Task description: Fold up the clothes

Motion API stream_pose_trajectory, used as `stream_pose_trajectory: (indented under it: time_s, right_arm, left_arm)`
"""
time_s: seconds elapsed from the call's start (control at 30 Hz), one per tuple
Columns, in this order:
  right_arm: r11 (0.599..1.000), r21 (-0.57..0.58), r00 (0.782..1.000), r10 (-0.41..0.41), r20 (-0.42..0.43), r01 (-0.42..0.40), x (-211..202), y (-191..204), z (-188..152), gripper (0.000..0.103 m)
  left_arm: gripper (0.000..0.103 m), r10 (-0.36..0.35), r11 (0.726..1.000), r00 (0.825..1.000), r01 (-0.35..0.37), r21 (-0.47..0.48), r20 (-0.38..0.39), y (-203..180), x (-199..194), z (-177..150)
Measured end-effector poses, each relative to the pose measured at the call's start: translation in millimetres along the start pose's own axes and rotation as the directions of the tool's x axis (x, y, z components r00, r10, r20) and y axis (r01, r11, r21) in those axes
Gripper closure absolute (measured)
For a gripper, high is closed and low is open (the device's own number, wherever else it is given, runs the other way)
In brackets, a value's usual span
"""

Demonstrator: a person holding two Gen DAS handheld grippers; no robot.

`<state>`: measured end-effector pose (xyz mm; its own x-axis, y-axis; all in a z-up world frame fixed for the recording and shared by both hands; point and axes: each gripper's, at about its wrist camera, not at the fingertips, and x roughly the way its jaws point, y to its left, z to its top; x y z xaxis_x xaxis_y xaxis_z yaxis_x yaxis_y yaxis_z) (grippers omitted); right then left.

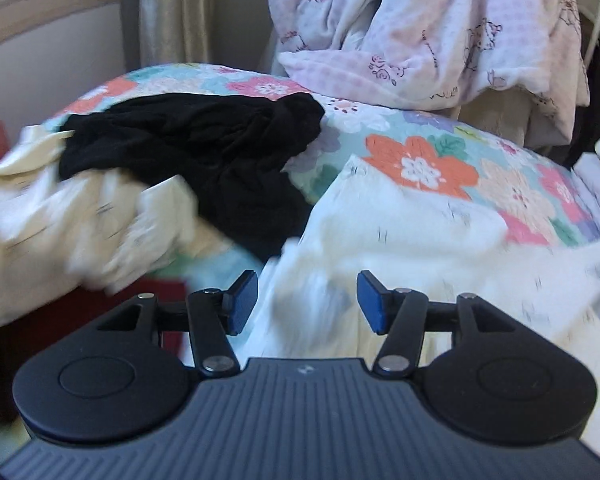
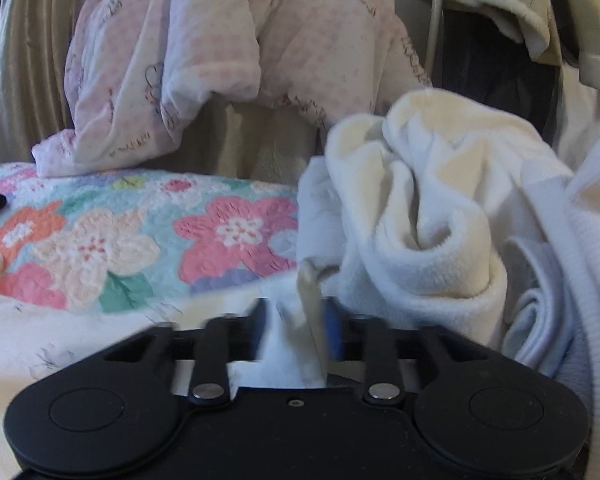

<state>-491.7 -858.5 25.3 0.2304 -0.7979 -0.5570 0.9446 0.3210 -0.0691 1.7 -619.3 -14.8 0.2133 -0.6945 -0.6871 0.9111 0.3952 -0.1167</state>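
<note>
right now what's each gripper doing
left gripper: open, holding nothing
right gripper: white cloth between its pads, grip cannot be told

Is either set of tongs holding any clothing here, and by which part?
Left tongs: open, nothing held. Right tongs: a bunched fold of the white printed cloth sits between them; blur hides whether they grip it.

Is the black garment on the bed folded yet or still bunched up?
Still bunched up. The black garment lies in a wrinkled heap across the floral quilt, partly over a cream garment, with no flat edges or neat layers.
</note>
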Motion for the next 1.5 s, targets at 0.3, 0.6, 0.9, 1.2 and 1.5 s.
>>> stream_pose_trajectory:
  time_s: [0.3,0.6,0.9,1.2,1.5]
  right_arm:
    - [0.99,-0.036,0.947,0.14,0.288,-0.136,-68.1,33.4,8.7,0.037]
    - [0.893,-0.15,0.878,0.447,0.172,-0.425,-124.9,60.4,1.4,0.03]
    - [0.764,-0.186,0.777,0.63,0.004,-0.618,-246.8,35.0,-17.8,0.026]
    - [0.766,0.069,0.707,0.62,-0.341,-0.639,-287.6,18.6,-194.5,0.026]
    - [0.884,0.269,0.833,0.455,-0.313,-0.382,-330.8,-51.4,-245.4,0.026]
  left_arm:
    - [0.044,0.224,0.969,0.974,-0.225,0.101,0.014,14.2,-125.1,-88.0]
    - [0.046,0.313,0.95,0.949,-0.312,-0.018,0.044,12.0,-250.5,-191.5]
    - [0.043,0.346,0.936,0.937,-0.348,0.056,0.039,43.6,-341.8,-241.0]
    - [0.042,-0.081,0.99,0.992,0.068,-0.125,-0.101,59.4,-273.1,-265.5]
    - [0.037,-0.173,0.978,0.967,0.147,-0.147,-0.187,57.9,-256.0,-283.8]
